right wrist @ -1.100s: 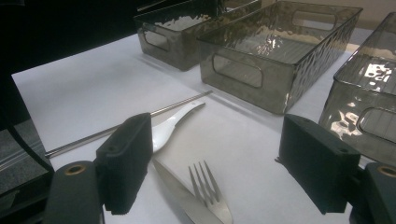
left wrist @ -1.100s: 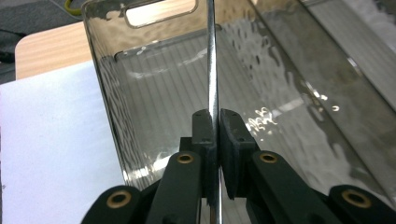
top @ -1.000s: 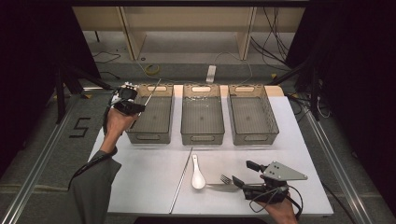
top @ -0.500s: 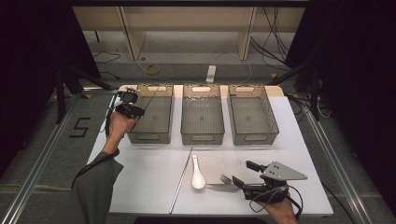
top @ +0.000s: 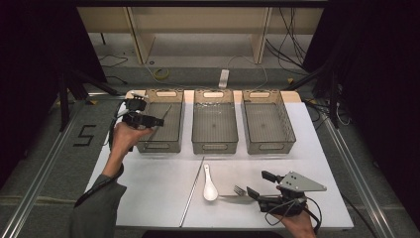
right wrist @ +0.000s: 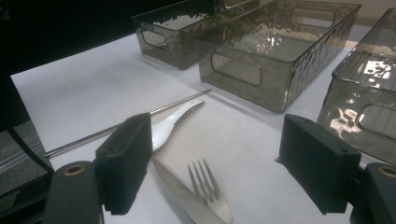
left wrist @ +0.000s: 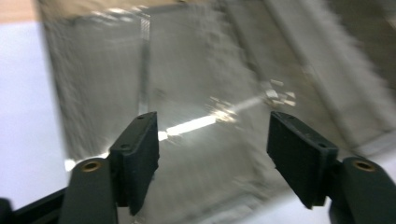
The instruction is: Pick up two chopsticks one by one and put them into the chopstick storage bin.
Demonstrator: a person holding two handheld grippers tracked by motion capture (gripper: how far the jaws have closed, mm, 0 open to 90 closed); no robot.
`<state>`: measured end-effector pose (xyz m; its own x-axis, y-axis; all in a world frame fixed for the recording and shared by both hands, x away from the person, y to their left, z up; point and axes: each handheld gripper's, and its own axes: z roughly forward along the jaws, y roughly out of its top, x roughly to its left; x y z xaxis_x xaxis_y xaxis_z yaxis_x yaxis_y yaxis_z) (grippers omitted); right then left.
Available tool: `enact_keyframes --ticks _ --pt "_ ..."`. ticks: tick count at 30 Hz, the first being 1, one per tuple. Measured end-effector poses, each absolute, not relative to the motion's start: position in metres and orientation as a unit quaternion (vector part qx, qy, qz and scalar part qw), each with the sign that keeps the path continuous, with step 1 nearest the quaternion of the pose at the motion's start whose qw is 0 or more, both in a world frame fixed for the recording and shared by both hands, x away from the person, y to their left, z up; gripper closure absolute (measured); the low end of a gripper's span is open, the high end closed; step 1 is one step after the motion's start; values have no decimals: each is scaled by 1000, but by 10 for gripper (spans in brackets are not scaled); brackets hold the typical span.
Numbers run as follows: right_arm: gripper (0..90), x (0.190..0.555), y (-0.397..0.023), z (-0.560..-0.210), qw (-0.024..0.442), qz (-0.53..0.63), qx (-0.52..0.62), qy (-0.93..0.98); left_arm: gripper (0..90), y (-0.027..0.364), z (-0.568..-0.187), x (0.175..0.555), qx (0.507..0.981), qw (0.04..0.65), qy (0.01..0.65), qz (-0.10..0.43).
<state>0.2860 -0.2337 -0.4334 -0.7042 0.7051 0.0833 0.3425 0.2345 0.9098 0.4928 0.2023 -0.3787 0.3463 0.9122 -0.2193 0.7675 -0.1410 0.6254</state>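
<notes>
The fork (top: 236, 192) lies low and right of middle in the high view on the white surface (top: 148, 183), its long way pointing at the right gripper (top: 255, 191), whose jaws are spread wide around its handle, touching nothing, while the left gripper (top: 157, 120) hangs open over the left bin (top: 166, 130).

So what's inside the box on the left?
A thin shiny stick lies slanted in the left box, under the open left gripper. The gripper and hand cover one corner, so anything there is hidden.
</notes>
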Motion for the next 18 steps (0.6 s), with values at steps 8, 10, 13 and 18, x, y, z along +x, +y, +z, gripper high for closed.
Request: enact_keyframes --ticks 8,10,13,18 --pt "265 285 -234 -432 176 517 342 765 256 173 -370 445 790 328 509 101" --pt "265 285 -234 -432 178 516 341 765 254 170 -371 439 790 330 507 101" --pt "265 285 -235 -433 178 517 344 763 231 168 -372 432 790 334 506 93" --pt "264 284 -235 -433 179 517 344 763 210 154 -377 415 802 326 491 89"
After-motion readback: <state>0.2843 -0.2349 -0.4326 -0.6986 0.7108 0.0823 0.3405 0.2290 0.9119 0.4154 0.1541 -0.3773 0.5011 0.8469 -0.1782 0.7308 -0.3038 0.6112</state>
